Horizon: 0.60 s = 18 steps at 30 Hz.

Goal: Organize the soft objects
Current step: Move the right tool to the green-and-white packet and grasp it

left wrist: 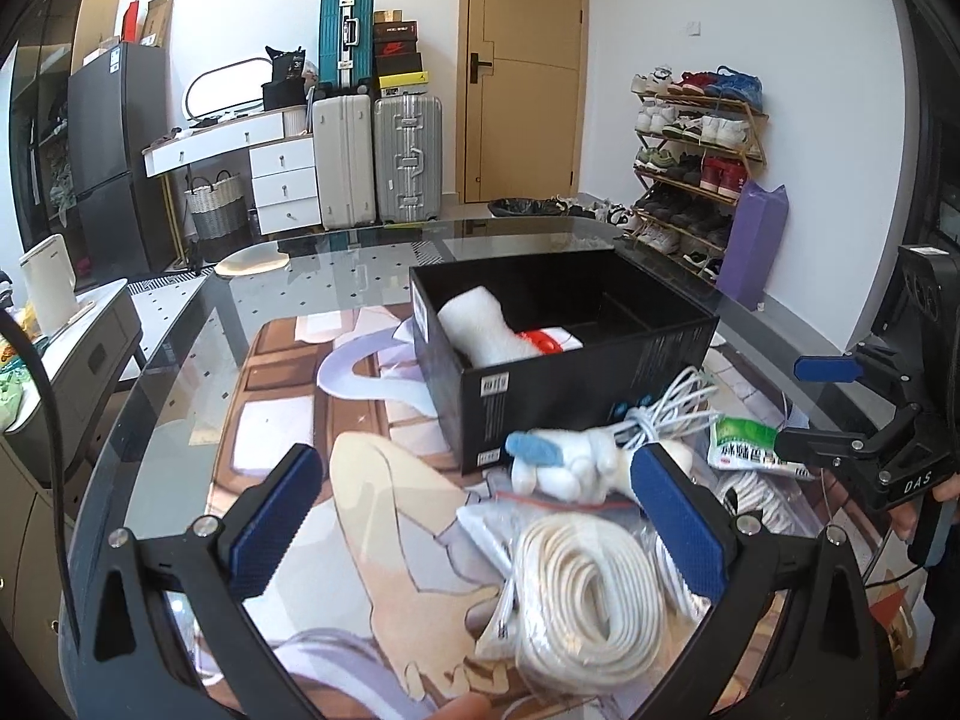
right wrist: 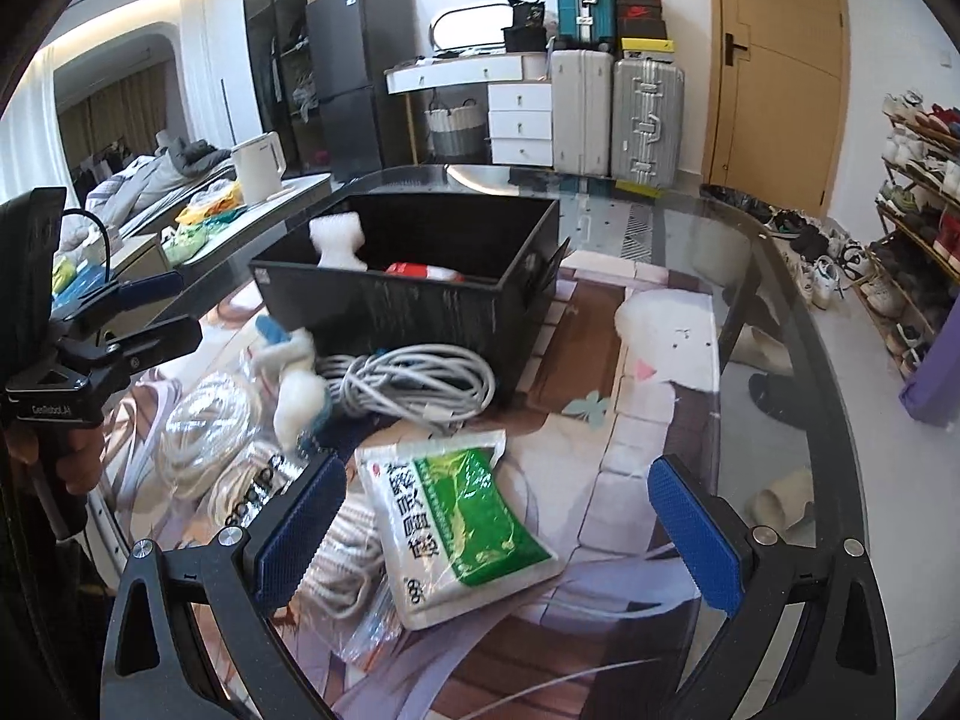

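A white plush toy with blue parts (left wrist: pixel 564 462) (right wrist: pixel 294 378) lies blurred on a pile of cables in front of the black box (left wrist: pixel 570 384) (right wrist: pixel 408 306). My left gripper (left wrist: pixel 480 519) (right wrist: pixel 153 312) is open just short of the toy, holding nothing. Inside the box are a white foam piece (left wrist: pixel 480 324) (right wrist: pixel 336 240) and a red-and-white item (left wrist: pixel 543 341) (right wrist: pixel 414 270). My right gripper (right wrist: pixel 498 531) (left wrist: pixel 825 405) is open above a green-and-white packet (right wrist: pixel 462 516) (left wrist: pixel 750 438).
A grey cable bundle (right wrist: pixel 414 384) (left wrist: pixel 666 408) and bagged white rope coils (left wrist: pixel 582 588) (right wrist: pixel 204 420) crowd the printed mat on the glass table (right wrist: pixel 750 300). A kettle (right wrist: pixel 258 168) stands on a side cabinet to the left. A shoe rack (left wrist: pixel 696 150) lines the right wall.
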Tool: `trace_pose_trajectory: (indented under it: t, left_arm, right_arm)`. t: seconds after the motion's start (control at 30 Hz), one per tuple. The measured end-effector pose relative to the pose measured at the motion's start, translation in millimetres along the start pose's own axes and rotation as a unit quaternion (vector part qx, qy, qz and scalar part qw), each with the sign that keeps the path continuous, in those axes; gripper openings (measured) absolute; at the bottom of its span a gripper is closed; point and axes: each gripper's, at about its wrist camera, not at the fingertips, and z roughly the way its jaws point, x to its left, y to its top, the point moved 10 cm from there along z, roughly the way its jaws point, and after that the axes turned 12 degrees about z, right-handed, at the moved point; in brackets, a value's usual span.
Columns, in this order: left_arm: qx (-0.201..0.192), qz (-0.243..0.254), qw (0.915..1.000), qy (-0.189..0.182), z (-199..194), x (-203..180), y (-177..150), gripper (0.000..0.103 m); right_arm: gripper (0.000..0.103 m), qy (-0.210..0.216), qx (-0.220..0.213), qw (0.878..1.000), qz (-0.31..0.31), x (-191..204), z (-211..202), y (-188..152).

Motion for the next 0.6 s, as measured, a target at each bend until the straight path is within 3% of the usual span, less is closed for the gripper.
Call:
trace_pose_trajectory:
  t: [0.6]
  left_arm:
    - [0.017,-0.004,0.9998,-0.008,6.4,-10.4,-17.9,0.103]
  right_arm:
    - [0.102,0.01,0.044,0.999,0.029,-9.8,19.4,-15.1]
